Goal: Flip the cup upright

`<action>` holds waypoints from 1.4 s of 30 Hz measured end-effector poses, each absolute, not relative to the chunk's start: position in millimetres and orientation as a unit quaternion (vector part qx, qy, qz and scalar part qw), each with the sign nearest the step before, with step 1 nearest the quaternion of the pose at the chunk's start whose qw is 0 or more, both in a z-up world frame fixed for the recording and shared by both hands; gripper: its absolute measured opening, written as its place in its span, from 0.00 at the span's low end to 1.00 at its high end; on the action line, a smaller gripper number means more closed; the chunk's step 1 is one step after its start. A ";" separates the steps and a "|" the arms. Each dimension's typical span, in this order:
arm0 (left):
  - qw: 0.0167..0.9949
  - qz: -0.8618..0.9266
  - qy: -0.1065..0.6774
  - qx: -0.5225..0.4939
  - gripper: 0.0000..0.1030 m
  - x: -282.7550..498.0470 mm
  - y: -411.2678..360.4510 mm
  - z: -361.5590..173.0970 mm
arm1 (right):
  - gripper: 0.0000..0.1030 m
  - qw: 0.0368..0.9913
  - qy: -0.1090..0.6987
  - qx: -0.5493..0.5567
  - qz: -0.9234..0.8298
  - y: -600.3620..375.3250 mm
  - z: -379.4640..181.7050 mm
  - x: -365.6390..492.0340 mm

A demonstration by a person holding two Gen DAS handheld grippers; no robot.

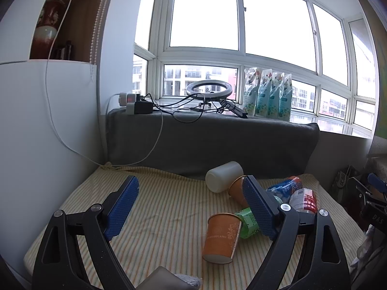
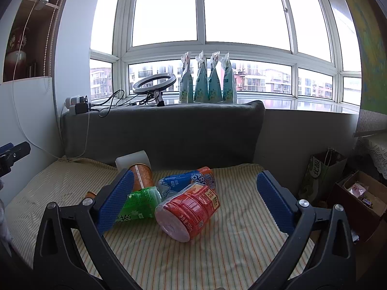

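Note:
An orange paper cup (image 1: 221, 236) stands upside down on the striped cloth (image 1: 157, 205), between and just ahead of my left gripper's fingers, nearer the right one. A second orange cup (image 1: 238, 191) lies tipped on its side farther back, also in the right wrist view (image 2: 142, 175). A white plastic cup (image 1: 223, 175) lies on its side behind it. My left gripper (image 1: 193, 188) is open and empty. My right gripper (image 2: 196, 181) is open and empty, above the lying bottles.
A green bottle (image 2: 140, 204), a blue bottle (image 2: 186, 181) and a red bottle (image 2: 188, 211) lie in a heap on the cloth. A grey cushion (image 1: 210, 140) backs the surface. A ring light (image 1: 209, 89) and pouches (image 1: 267, 91) stand on the sill. A paper bag (image 2: 319, 174) and box sit right.

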State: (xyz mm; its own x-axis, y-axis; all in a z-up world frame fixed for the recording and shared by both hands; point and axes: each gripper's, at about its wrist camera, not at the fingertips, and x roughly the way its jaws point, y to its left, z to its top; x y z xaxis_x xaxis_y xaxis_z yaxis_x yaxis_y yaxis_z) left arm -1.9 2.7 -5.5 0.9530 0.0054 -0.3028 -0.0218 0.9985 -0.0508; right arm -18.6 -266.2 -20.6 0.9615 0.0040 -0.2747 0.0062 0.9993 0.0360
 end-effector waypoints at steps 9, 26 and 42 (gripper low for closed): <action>0.988 0.006 0.154 -0.027 0.85 -1.0 2.4 -4.7 | 1.00 0.990 0.140 0.016 0.000 -265.2 -21.4 -18.0; 0.987 0.006 0.158 -0.030 0.85 -0.5 4.3 -6.1 | 1.00 0.990 0.140 0.016 0.000 -264.7 -21.8 -17.1; 0.986 0.002 0.166 -0.030 0.85 4.5 4.1 -7.3 | 1.00 0.989 0.144 0.016 0.003 -263.4 -24.4 -13.1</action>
State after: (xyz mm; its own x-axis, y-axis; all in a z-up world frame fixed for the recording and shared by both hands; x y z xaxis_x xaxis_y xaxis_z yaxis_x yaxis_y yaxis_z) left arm 4.5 4.1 -7.3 0.9448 -0.0067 -0.3276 -0.0131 0.9982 -0.0580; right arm -13.1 -263.4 -24.4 0.9583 0.0098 -0.2857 -0.0005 0.9995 0.0326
